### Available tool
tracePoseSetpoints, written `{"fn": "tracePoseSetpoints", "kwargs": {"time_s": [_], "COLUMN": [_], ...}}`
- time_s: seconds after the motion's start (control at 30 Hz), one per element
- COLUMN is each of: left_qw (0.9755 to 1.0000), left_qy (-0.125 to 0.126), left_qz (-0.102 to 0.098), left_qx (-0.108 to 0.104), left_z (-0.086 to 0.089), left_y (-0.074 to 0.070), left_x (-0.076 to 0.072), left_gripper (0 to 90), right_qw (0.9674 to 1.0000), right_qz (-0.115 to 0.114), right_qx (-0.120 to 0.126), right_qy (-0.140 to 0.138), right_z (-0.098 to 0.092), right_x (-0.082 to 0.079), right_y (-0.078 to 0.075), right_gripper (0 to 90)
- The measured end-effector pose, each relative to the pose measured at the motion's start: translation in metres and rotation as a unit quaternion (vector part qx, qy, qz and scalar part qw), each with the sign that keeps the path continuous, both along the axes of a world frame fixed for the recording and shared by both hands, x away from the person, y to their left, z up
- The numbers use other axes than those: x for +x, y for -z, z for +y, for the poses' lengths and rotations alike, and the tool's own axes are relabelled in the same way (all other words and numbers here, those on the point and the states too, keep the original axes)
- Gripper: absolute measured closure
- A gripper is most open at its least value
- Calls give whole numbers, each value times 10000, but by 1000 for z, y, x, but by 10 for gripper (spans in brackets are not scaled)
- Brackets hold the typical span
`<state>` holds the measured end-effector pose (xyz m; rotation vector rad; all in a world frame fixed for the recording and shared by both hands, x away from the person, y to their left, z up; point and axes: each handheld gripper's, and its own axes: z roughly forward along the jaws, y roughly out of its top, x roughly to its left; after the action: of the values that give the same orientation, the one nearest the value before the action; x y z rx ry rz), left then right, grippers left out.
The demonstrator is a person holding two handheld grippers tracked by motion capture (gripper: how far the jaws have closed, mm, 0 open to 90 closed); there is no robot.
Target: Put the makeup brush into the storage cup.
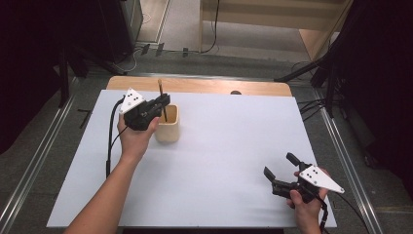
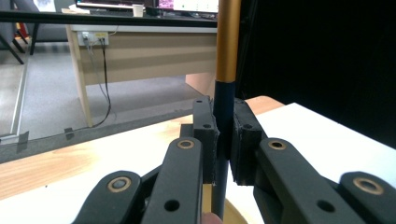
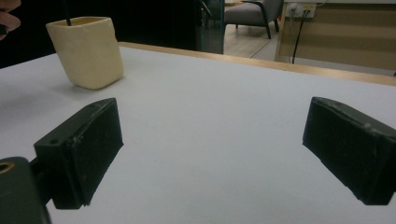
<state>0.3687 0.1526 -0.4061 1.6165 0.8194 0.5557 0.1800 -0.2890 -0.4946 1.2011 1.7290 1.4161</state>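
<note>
A cream square cup (image 1: 168,125) stands on the white table top (image 1: 219,146) at the left back. A thin stick with a dark lower shaft and a golden upper part (image 1: 161,100) stands upright in it. My left gripper (image 1: 163,101) is just above the cup's rim, shut on the stick's dark shaft (image 2: 224,116). My right gripper (image 1: 279,165) rests near the table's front right corner, open, with nothing between its fingers (image 3: 88,149). The cup (image 3: 86,50) sits far off from it.
A wooden strip (image 1: 195,85) runs along the table's far edge, with a small dark object (image 1: 235,92) on it. Metal rails (image 1: 44,146) flank the table. A desk and cables (image 2: 102,51) stand beyond.
</note>
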Motion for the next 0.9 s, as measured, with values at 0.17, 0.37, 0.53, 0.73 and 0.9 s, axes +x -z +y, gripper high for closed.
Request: {"fn": "tracePoseSetpoints", "kwargs": {"time_s": [0.17, 0.37, 0.53, 0.73, 0.9], "left_qw": [10000, 10000, 9998, 9995, 9994], "left_qy": [-27, -71, -118, -161, -180], "left_qz": [33, 41, 126, 187, 242], "left_qx": [16, 52, 86, 173, 197], "left_z": [1, 1, 2, 1, 2], "left_y": [5, 11, 19, 27, 33], "left_x": [1, 1, 2, 4, 3], "left_gripper": [836, 836, 836, 836, 836], "right_qw": [10000, 10000, 10000, 10000, 10000], "right_qz": [19, 29, 33, 35, 39], "right_qx": [-12, -9, -2, -16, -18], "right_qy": [-1, -1, 7, 2, 2], "right_z": [1, 1, 1, 1, 1], "right_x": [0, 0, 0, 0, 0], "right_y": [0, 1, 1, 1, 1], "right_gripper": [53, 54, 55, 56, 56]}}
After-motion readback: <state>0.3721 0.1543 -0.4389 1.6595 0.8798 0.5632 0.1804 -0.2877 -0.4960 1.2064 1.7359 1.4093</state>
